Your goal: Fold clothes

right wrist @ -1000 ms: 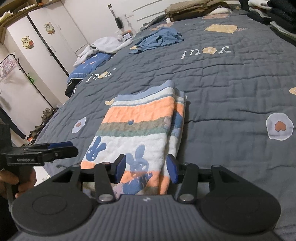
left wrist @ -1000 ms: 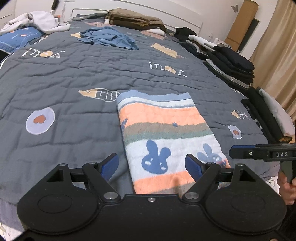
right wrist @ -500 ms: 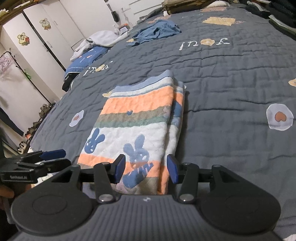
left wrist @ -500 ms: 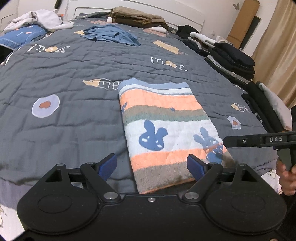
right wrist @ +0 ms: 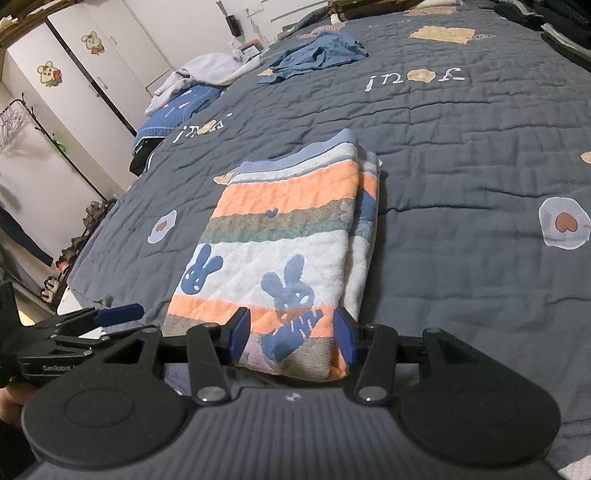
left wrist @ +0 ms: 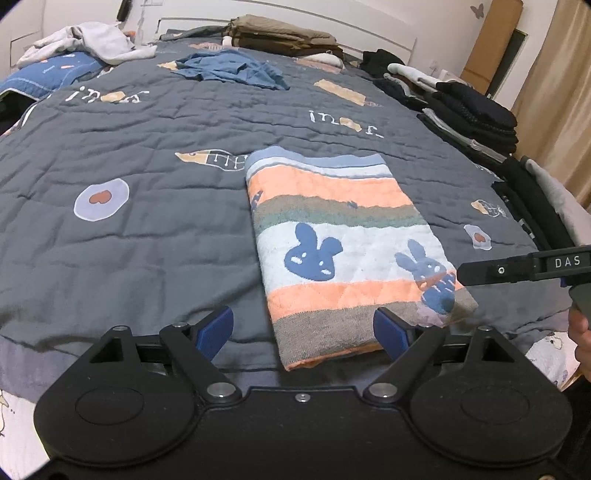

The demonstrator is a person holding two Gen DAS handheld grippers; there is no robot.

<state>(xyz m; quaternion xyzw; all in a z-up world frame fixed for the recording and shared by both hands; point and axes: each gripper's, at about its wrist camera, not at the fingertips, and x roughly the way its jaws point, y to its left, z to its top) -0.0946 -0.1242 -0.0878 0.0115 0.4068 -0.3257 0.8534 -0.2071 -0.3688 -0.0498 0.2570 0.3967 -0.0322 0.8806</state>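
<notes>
Two wrist cameras, both close over the near end of the folded towel [left wrist: 343, 236]

The left view looks down along the towel from its near-left side toward the headboard; the right view looks from its near-right corner toward the wardrobe [right wrist: 92, 70]. Both share the towel, the grey quilt [left wrist: 147, 240] and the crumpled blue garment [right wrist: 317, 55] beyond.

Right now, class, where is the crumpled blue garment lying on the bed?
In the left wrist view, the crumpled blue garment lies far up the grey quilt, beyond the striped rabbit towel, before the folded brown stack.

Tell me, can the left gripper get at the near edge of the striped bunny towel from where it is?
Probably yes. The left gripper stands open just short of the towel, nothing lies between them, and the right gripper hangs off to the side.
</notes>
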